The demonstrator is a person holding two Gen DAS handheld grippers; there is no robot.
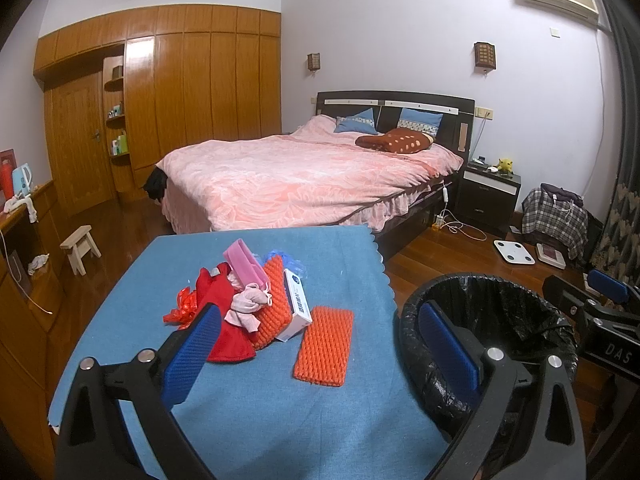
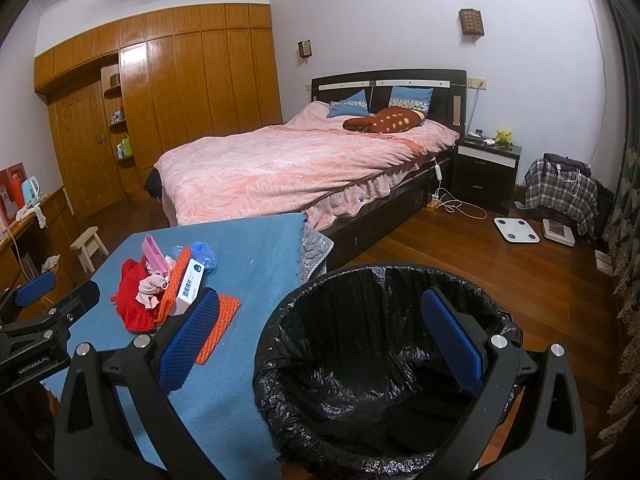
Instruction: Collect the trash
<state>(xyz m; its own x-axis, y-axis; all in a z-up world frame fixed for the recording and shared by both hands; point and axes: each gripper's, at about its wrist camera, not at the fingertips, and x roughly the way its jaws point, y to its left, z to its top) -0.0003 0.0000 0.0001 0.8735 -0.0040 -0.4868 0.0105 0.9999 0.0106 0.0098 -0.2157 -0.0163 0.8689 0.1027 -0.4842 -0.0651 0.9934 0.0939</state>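
- Blue-clothed table (image 1: 248,400) carries the trash pile (image 1: 244,304), with a flat orange foam net (image 1: 324,346) just beside it
- Black-lined bin (image 2: 360,360) stands at the table's right edge
- Left gripper (image 1: 320,352) and right gripper (image 2: 320,344) both spread wide, empty

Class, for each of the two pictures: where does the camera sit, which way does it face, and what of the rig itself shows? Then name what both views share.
Left wrist: on the left gripper, above the blue table, facing the trash pile and bed; its open fingers and the right gripper show.
Right wrist: on the right gripper, over the black-lined bin, facing the bed; its open fingers and the left gripper show.
Shared: orange foam net, white box, bin.
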